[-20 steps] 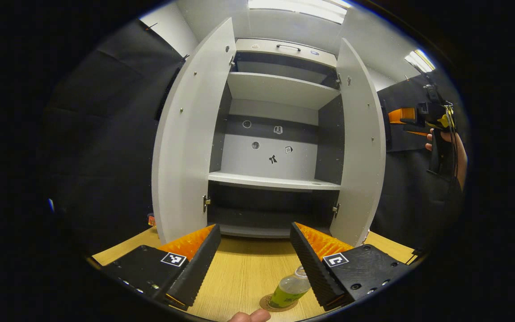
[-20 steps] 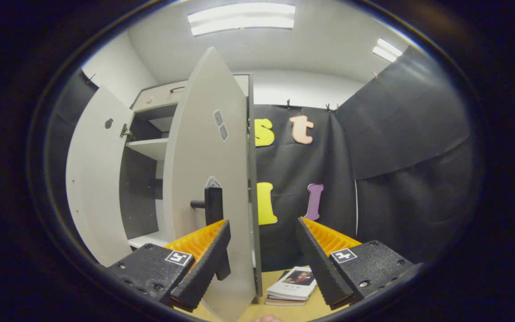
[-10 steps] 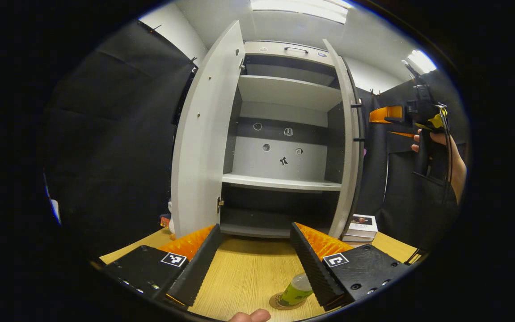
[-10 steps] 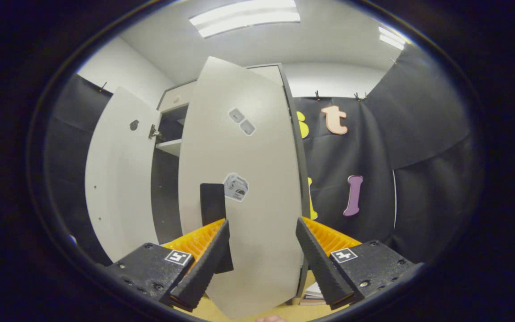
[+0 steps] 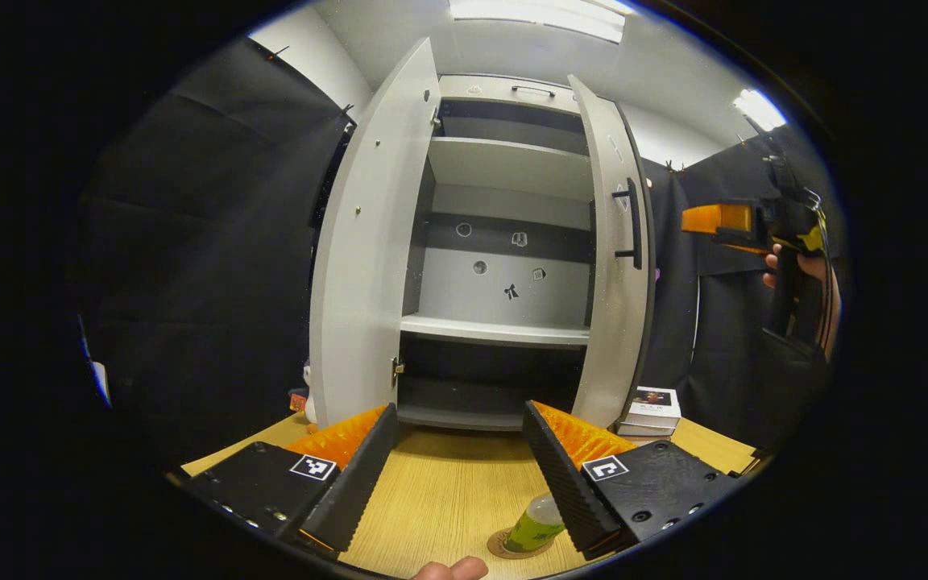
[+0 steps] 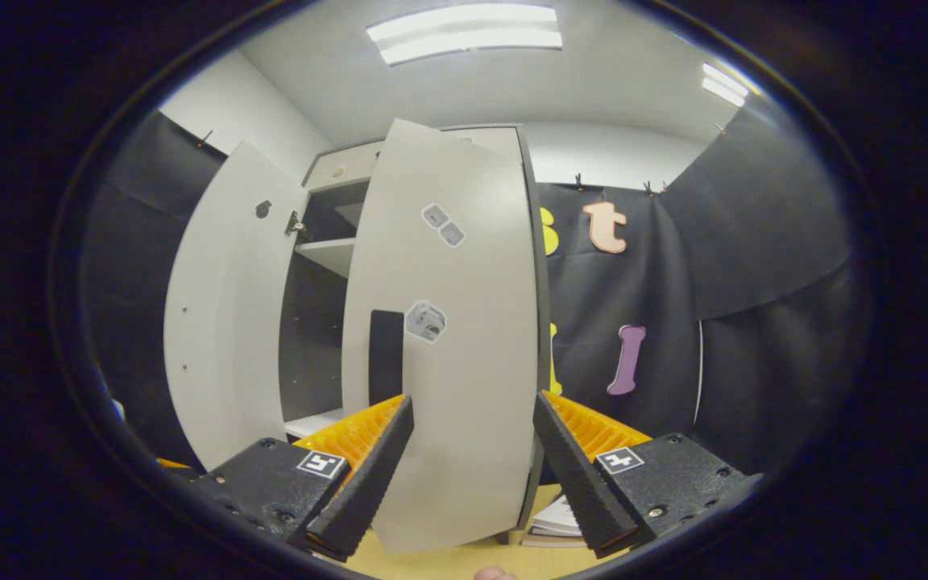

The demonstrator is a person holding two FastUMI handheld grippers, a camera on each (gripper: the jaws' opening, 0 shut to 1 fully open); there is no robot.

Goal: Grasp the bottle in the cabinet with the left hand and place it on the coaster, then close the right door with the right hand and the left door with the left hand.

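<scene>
Black cloth walls close round the booth where we work, with a pale wooden table carrying a tall grey cabinet with bare shelves. Our left gripper hangs over the table with its jaws wide apart and nothing between them. Just beside its right finger stands the small clear bottle with the green label, upright on the round brown coaster near the table's front edge. We see the cabinet's grey left door swung wide open. The grey right door with its black bar handle stands partly closed. Our right gripper is close in front of that door's outer face, jaws wide and empty; whether a finger touches the panel we cannot tell. A small stack of books lies on the table beside the cabinet's right foot.
</scene>
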